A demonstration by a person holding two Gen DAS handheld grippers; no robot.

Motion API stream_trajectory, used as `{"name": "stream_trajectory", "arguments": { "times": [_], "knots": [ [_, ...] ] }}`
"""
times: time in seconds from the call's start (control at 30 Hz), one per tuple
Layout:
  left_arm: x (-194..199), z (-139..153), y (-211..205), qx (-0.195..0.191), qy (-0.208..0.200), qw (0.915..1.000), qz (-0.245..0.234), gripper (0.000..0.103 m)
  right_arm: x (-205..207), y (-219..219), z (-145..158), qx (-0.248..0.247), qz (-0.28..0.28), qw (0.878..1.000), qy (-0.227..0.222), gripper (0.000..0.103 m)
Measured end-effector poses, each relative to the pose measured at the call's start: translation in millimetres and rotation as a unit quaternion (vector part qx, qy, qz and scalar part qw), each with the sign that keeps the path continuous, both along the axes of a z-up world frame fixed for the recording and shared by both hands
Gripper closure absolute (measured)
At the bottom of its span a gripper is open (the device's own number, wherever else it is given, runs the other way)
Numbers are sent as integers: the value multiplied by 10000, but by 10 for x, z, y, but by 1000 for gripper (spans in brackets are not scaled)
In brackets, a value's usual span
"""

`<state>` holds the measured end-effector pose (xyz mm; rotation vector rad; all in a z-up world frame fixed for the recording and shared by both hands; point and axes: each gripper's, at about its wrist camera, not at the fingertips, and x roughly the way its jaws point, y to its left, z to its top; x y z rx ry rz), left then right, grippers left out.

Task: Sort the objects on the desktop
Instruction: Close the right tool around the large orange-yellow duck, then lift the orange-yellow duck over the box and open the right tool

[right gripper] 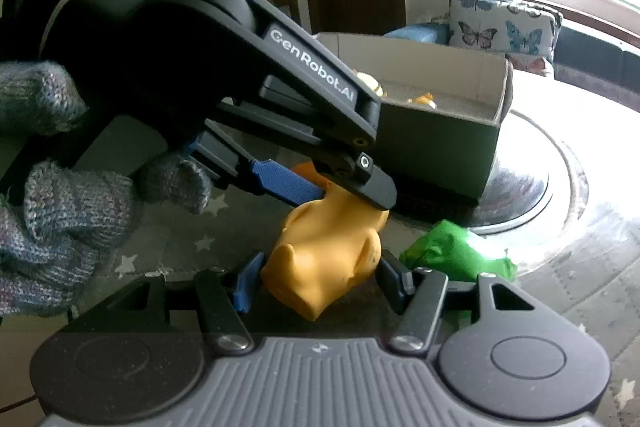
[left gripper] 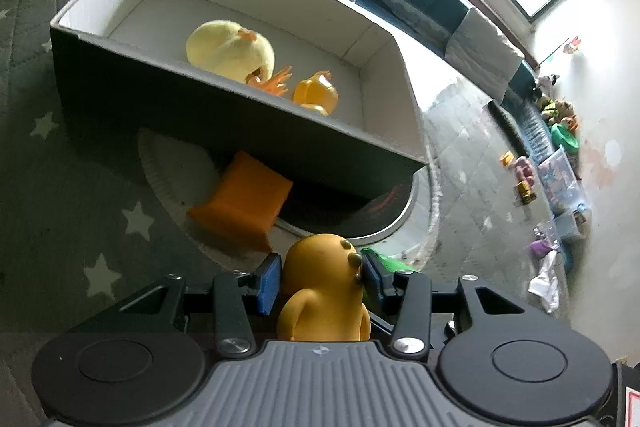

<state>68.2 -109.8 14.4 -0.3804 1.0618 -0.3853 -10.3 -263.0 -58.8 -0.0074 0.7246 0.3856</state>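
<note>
Both my grippers meet on one orange toy, box part filled

The box (left gripper: 224,95) already holds two yellow toys; the orange toy (left gripper: 324,291) sits between my left gripper (left gripper: 320,279), spread wide, and my right gripper (right gripper: 316,279), clamped on it. Only the right view shows the green toy (right gripper: 452,259); only the left, the orange block (left gripper: 244,207).

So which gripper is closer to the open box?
Left. The left gripper sits at the head of the orange toy, just short of the dark front wall of the box; the right gripper flanks the toy's body, further back.
</note>
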Motion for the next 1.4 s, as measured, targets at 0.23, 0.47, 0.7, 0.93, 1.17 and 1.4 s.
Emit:
{"name": "stream_trajectory", "arguments": {
  "times": [0.23,0.47,0.7,0.93,1.17,1.4],
  "knots": [
    [80,419,-77,-138,-461,9988,-48,56,7,-60,338,-143,-44,9984,-544,42],
    [521,733,-235,-246,-913,9954,-120,56,438,-221,616,-223,-234,9947,-981,42],
    [1086,649,-357,-148,-903,9957,-169,56,1086,-384,609,-246,-298,9959,-821,42],
    [1433,346,-326,-162,-539,9984,-90,56,1554,-466,361,-224,-265,9987,-376,42],
    [1556,117,-264,-296,-298,9991,-61,56,1705,-473,190,-246,-256,9993,-134,41],
    [1520,96,-242,-341,-344,9988,-95,56,1683,-468,181,-231,-299,9992,-145,38]
  ]
}}
